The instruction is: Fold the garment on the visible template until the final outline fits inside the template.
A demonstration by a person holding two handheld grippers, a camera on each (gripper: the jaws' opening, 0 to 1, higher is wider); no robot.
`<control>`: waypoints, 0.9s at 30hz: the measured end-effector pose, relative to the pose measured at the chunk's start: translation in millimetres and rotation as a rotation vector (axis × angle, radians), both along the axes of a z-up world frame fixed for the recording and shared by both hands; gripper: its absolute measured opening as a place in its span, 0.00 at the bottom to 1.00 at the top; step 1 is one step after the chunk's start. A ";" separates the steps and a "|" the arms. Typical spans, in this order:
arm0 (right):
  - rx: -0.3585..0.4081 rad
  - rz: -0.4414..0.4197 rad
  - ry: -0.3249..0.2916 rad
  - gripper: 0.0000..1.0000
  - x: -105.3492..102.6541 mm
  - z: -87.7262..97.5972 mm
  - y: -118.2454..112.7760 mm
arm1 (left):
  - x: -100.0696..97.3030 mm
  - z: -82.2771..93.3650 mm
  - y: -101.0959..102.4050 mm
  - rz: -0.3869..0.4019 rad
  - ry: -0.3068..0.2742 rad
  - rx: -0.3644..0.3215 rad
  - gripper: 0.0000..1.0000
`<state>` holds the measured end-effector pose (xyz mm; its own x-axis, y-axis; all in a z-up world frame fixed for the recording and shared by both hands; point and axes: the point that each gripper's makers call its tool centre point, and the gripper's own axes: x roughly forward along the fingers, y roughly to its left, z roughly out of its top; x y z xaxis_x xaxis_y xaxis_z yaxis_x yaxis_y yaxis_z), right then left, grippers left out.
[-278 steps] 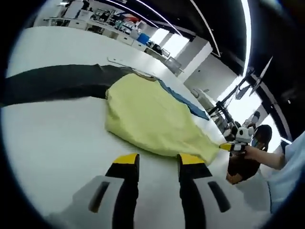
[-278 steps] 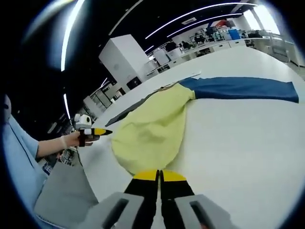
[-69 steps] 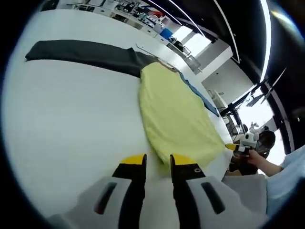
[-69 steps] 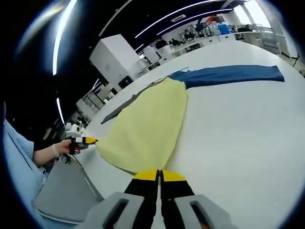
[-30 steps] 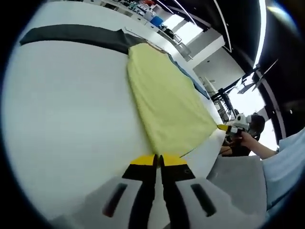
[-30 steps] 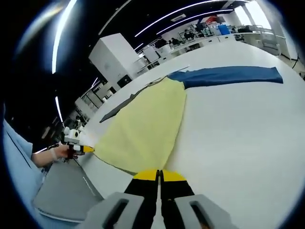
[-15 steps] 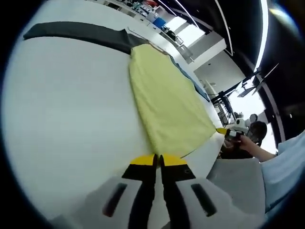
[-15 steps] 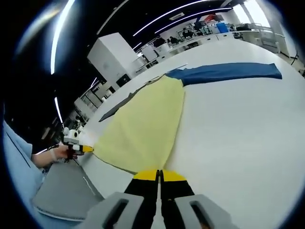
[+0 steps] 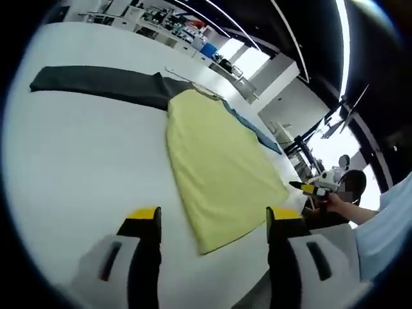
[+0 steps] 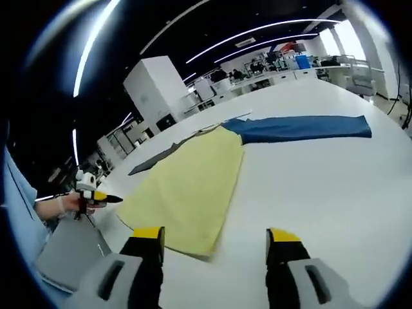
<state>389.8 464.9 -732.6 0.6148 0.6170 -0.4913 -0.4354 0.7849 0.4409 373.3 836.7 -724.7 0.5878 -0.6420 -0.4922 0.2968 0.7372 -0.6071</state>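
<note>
A garment lies flat on the white table, with a pale yellow body, a dark grey sleeve stretched out to the left and a blue sleeve behind it. My left gripper hovers open over the near hem corner with nothing between its fingers. In the right gripper view the yellow body spreads ahead, the blue sleeve runs right and the grey sleeve runs left. My right gripper is open above the other hem corner, holding nothing.
A thin white strip lies past the collar. A hand holds the right gripper off the table's edge, and the left gripper shows at the far left. A grey pad sits below the near edge. Desks and shelves stand in the background.
Both grippers were shut at the hem corners half a second ago. Both have now opened and drawn back from the cloth, and the hem rests flat on the table.
</note>
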 end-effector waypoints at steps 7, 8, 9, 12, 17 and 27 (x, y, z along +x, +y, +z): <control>-0.035 -0.030 -0.012 0.97 5.4 -2.4 -6.7 | 8.3 -2.5 3.6 0.004 -0.051 0.068 0.98; -0.033 -0.035 -0.016 1.00 7.1 -2.1 -7.2 | 7.8 -2.2 3.6 -0.009 -0.062 0.072 0.98; -0.040 -0.041 -0.020 1.00 8.9 -2.4 -9.0 | 8.6 -2.8 4.2 0.002 -0.059 0.073 0.98; -0.055 -0.050 -0.026 1.00 14.0 -2.2 -12.7 | 9.8 -1.0 5.6 0.020 -0.066 0.057 0.99; -0.089 -0.050 -0.023 0.99 24.3 -4.6 -23.8 | 8.0 0.2 2.9 0.011 -0.066 0.061 0.98; -0.121 -0.148 -0.027 0.95 53.1 -4.4 -60.9 | 13.7 8.0 0.1 0.037 -0.090 0.049 0.93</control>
<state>442.9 404.0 -737.0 0.7080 0.4563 -0.5390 -0.3219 0.8878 0.3289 387.0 836.8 -716.7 0.6542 -0.5953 -0.4666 0.3208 0.7770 -0.5416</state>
